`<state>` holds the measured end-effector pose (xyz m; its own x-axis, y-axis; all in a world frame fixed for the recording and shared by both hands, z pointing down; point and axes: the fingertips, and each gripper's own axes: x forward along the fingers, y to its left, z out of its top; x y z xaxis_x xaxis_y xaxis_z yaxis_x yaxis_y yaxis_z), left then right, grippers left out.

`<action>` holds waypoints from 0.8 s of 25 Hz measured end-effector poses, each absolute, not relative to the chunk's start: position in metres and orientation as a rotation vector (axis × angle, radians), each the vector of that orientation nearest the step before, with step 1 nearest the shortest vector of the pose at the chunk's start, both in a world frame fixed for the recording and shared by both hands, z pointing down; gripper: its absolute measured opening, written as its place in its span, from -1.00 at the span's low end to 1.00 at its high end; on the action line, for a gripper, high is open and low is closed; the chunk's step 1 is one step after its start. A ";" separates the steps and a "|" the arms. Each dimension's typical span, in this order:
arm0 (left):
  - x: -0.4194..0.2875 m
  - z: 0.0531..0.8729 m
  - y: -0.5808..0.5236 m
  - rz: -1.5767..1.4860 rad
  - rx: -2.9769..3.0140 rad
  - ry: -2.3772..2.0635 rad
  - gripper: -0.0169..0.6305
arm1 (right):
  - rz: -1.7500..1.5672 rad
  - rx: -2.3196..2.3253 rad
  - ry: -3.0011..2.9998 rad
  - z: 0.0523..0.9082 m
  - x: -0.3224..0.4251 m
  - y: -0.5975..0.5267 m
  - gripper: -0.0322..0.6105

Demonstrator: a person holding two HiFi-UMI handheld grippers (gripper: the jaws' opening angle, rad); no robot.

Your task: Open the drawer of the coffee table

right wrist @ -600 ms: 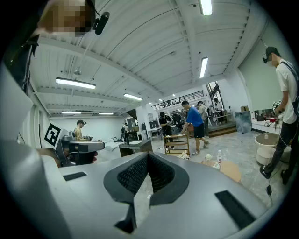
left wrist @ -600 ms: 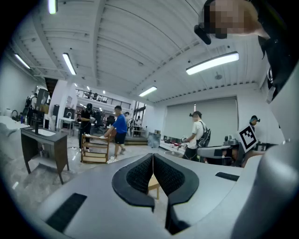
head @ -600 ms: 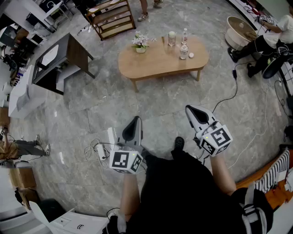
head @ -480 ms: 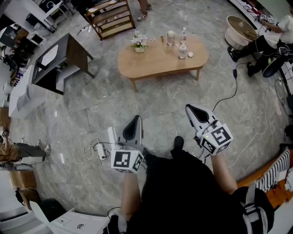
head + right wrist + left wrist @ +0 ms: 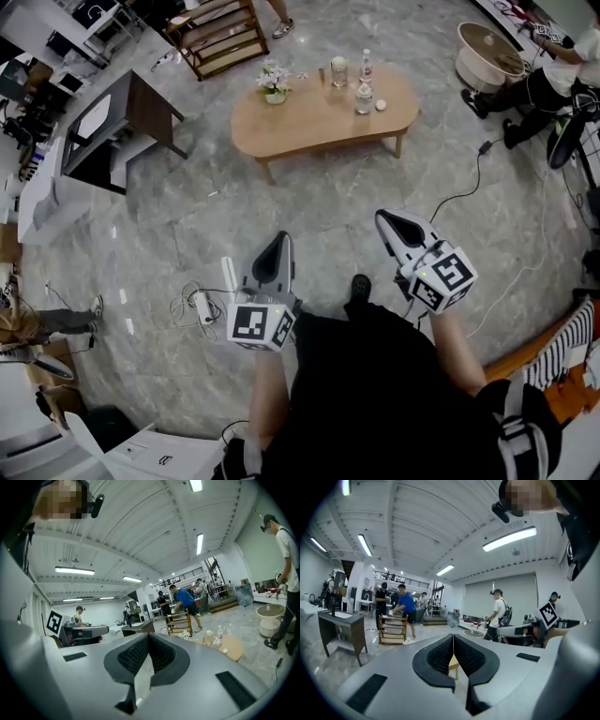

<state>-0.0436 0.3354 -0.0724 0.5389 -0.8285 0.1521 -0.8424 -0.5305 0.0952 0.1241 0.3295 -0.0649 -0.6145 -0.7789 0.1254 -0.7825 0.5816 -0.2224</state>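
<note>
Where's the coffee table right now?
Head view, top centre: the coffee table stands right of the dark desk and just this side of the wooden shelf, flowers and bottles on top.

No legible text, no readable labels

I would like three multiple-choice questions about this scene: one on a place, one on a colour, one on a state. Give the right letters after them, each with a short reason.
1. Where is the coffee table relative to the left gripper and the right gripper?
A. Ahead of both, apart from them
B. Directly under the left gripper
C. Touching the right gripper

2. What colour is its top?
A. Black
B. Light wood
C. Red

3. How do the jaws of the two grippers stand?
A. Both wide open
B. Left open, right shut
C. Both shut, nothing between them

Answers: 1 A, bare floor lies between table and grippers in the head view; 2 B, the head view shows pale wood; 3 C, each gripper view shows its pads together and empty.
</note>
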 end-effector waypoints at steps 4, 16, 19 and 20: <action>-0.034 -0.067 0.337 0.162 2.586 -1.450 -0.90 | 0.465 1.373 -2.764 -0.053 0.140 0.328 -0.86; -0.049 -0.046 0.315 0.201 2.539 -1.453 -0.90 | 0.537 1.369 -2.704 -0.029 0.132 0.299 -0.86; -0.059 -0.041 0.298 0.196 2.542 -1.434 -0.90 | 0.537 1.372 -2.690 -0.027 0.121 0.285 -0.86; -0.063 -0.041 0.290 0.198 2.549 -1.432 -0.90 | 0.535 1.378 -2.681 -0.027 0.117 0.277 -0.86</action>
